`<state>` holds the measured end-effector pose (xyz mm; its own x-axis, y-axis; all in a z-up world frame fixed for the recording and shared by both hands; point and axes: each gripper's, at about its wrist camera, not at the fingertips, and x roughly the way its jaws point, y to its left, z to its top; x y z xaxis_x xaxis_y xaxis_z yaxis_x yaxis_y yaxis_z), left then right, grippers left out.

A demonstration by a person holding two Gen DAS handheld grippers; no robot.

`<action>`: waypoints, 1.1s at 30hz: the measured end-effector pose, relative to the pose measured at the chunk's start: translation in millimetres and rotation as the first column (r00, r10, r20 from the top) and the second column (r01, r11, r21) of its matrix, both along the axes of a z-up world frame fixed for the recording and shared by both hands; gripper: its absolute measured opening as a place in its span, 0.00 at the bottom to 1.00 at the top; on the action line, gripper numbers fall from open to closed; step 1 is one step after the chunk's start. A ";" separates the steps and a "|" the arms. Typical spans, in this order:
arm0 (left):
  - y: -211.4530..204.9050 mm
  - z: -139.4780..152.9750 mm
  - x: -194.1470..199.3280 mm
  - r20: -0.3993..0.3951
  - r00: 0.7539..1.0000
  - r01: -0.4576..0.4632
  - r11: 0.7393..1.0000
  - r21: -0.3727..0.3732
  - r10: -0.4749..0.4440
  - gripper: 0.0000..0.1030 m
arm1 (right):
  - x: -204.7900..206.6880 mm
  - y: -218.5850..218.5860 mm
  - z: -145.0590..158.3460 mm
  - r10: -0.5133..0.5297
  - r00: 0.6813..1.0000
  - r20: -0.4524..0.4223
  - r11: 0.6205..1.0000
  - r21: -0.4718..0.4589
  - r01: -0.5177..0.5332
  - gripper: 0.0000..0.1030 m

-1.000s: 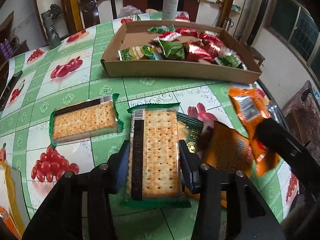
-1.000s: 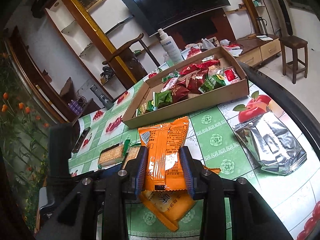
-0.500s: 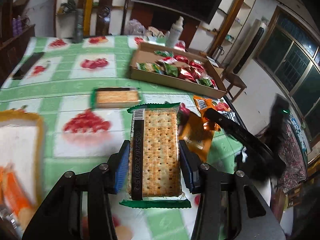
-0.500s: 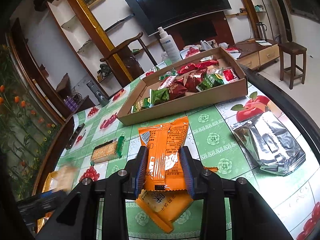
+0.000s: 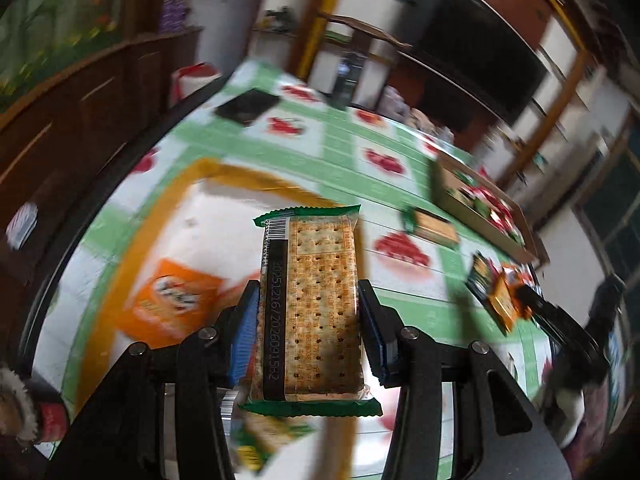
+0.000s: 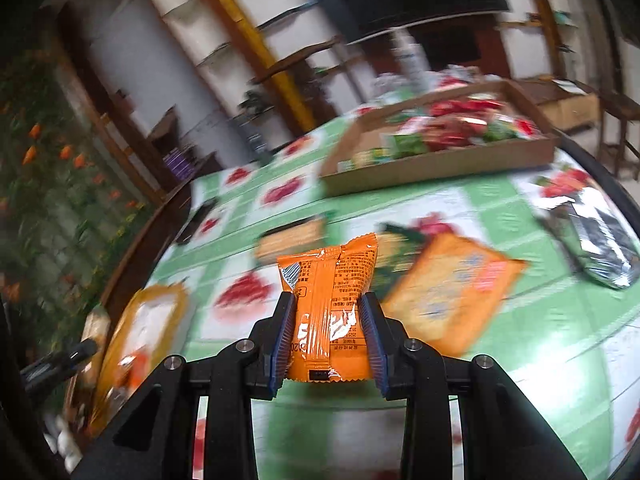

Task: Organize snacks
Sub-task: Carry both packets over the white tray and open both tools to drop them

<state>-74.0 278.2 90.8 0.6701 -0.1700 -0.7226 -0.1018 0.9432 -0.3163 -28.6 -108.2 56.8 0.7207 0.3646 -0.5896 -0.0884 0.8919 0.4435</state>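
Left gripper [image 5: 308,316]: clenched on the cracker pack [image 5: 310,304], blue pads pressing both long sides.
Cracker pack: green-edged clear wrapper, held lengthwise, barcode end pointing away, above the white tray [image 5: 224,216] with a yellow rim.
White tray: on the tabletop [image 5: 340,152] near its edge, holding an orange packet [image 5: 172,304]; blurred.
Right gripper [image 6: 329,332]: clenched on the orange snack packet [image 6: 330,304], pads squeezing its lower half.
Orange snack packet: upright between the pads, back seam facing the camera, above the tabletop.
Cardboard box [image 6: 440,160]: far side of the tabletop, filled with red and green packets.
Loose snacks: second cracker pack [image 6: 292,238], larger orange packet [image 6: 452,284], silver packet [image 6: 592,240], all lying on the green fruit-print cloth.
Sharpness: background blurred in both views.
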 end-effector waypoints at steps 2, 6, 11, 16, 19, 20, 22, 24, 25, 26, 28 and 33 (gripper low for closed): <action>12.9 -5.6 -1.7 -0.008 1.000 -0.023 1.000 -0.008 0.022 0.44 | -0.6 24.3 10.4 0.062 0.998 0.005 0.998 -0.008 -0.062 0.34; 36.5 -20.2 0.3 -0.035 0.998 -0.060 0.998 -0.024 0.059 0.44 | 3.3 81.6 24.2 0.205 0.979 -0.018 0.979 0.002 -0.205 0.34; 51.5 -38.6 4.0 -0.074 0.995 -0.067 0.997 -0.042 0.064 0.44 | 11.7 152.7 24.5 0.338 0.939 -0.066 0.941 -0.001 -0.339 0.34; 56.2 -44.2 4.0 -0.074 0.995 -0.064 0.998 -0.027 0.062 0.44 | 15.3 213.6 18.8 0.416 0.905 -0.093 0.906 -0.038 -0.421 0.34; 57.7 -46.2 4.4 -0.072 0.996 -0.061 0.997 -0.041 0.058 0.44 | 20.1 240.3 12.7 0.439 0.892 -0.107 0.890 -0.082 -0.448 0.34; 58.2 -46.2 4.5 -0.071 0.996 -0.062 0.997 -0.042 0.059 0.44 | 23.0 249.5 9.3 0.444 0.889 -0.115 0.885 -0.097 -0.455 0.34; 59.3 -46.6 4.7 -0.067 0.996 -0.061 0.997 -0.048 0.058 0.44 | 27.2 260.0 4.0 0.445 0.887 -0.125 0.882 -0.111 -0.459 0.34; 60.3 -45.9 3.9 -0.064 0.997 -0.057 0.997 -0.059 0.053 0.44 | 32.6 269.9 -2.3 0.444 0.885 -0.138 0.878 -0.128 -0.460 0.34; 60.4 -45.1 2.9 -0.061 0.997 -0.056 0.997 -0.062 0.052 0.45 | 33.9 272.9 -3.9 0.443 0.885 -0.141 0.878 -0.133 -0.460 0.34; 60.1 -44.1 2.8 -0.059 0.997 -0.055 0.996 -0.064 0.051 0.45 | 35.0 275.9 -6.3 0.444 0.884 -0.144 0.876 -0.135 -0.462 0.36; 60.4 -41.4 -0.2 -0.052 0.997 -0.054 0.996 -0.069 0.051 0.45 | 35.9 280.3 -10.8 0.450 0.880 -0.150 0.874 -0.130 -0.469 0.37; 58.6 -29.1 -12.4 -0.016 0.998 -0.063 0.996 -0.062 0.062 0.57 | 32.1 277.4 -5.1 0.453 0.881 -0.134 0.875 -0.120 -0.468 0.42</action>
